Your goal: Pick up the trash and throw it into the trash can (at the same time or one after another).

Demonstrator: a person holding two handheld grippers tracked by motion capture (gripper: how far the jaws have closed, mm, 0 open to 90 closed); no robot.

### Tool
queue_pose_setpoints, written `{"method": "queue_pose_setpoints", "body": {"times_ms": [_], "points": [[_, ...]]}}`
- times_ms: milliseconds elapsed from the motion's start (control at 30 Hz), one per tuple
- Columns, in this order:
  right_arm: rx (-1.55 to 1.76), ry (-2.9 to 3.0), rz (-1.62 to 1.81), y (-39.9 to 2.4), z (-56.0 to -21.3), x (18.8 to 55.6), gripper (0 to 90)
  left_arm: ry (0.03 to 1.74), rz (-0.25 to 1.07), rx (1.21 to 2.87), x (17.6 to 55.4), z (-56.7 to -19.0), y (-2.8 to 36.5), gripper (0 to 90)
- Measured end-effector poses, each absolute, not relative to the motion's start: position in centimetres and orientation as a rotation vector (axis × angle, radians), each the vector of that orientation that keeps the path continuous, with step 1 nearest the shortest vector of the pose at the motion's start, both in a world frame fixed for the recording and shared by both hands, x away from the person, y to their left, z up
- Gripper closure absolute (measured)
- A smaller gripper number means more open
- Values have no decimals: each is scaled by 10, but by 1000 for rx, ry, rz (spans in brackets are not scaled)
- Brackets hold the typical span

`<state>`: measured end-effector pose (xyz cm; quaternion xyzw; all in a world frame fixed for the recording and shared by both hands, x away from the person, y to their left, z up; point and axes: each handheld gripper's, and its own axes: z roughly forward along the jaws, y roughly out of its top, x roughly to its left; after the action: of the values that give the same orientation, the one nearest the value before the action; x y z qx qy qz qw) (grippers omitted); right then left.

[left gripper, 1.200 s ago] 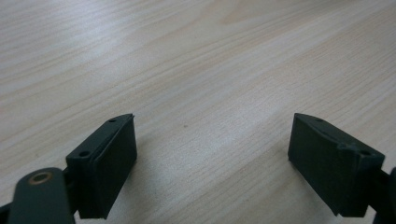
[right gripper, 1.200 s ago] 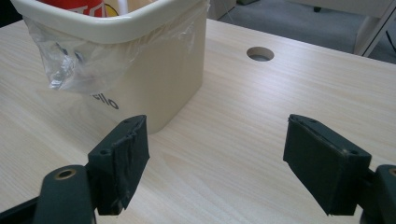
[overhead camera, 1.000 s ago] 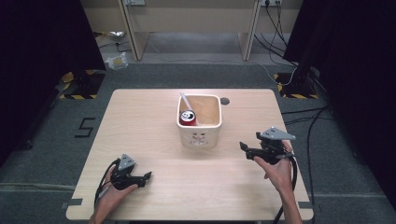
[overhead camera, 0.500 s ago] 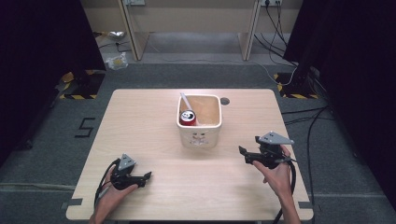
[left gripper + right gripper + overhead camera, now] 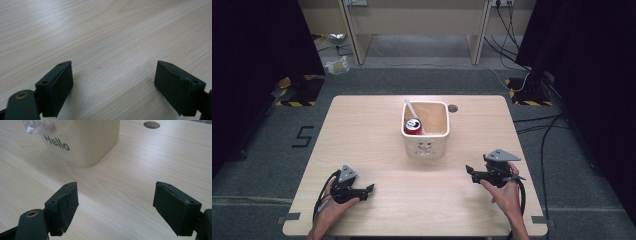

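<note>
From the high view I see the cream bin (image 5: 426, 134) standing near the middle of the worktop (image 5: 362, 125), toward its far side, with a red can (image 5: 413, 126) upright in its left part and a white utensil (image 5: 410, 107) leaning against the back-left corner. My left gripper (image 5: 368, 189) rests low on the worktop near the front-left edge, well apart from the bin. My right gripper (image 5: 471, 171) sits to the front-right of the bin, pointing left.

In the left gripper view, the left gripper (image 5: 113, 87) has its jaws spread wide, with bare wood between them and nothing held.

In the right gripper view, the right gripper (image 5: 115, 206) also has its jaws released and empty; the bin (image 5: 85, 142), printed "Hello", stands ahead and to the left, and a round hole (image 5: 151, 124) lies in the worktop beyond it
</note>
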<state>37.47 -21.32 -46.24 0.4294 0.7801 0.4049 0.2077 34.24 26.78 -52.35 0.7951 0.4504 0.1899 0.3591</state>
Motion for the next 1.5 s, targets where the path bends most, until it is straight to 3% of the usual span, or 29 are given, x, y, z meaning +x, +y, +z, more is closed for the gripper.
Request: {"method": "queue_pose_setpoints", "body": {"times_ms": [600,1500], "points": [[1236,2231,1059,-217,-492,361,196,1162,491,2050,342,-524,268,146],[1252,2252,994,-222,-508,340,195,1161,491,2049,342,-524,268,146]]}}
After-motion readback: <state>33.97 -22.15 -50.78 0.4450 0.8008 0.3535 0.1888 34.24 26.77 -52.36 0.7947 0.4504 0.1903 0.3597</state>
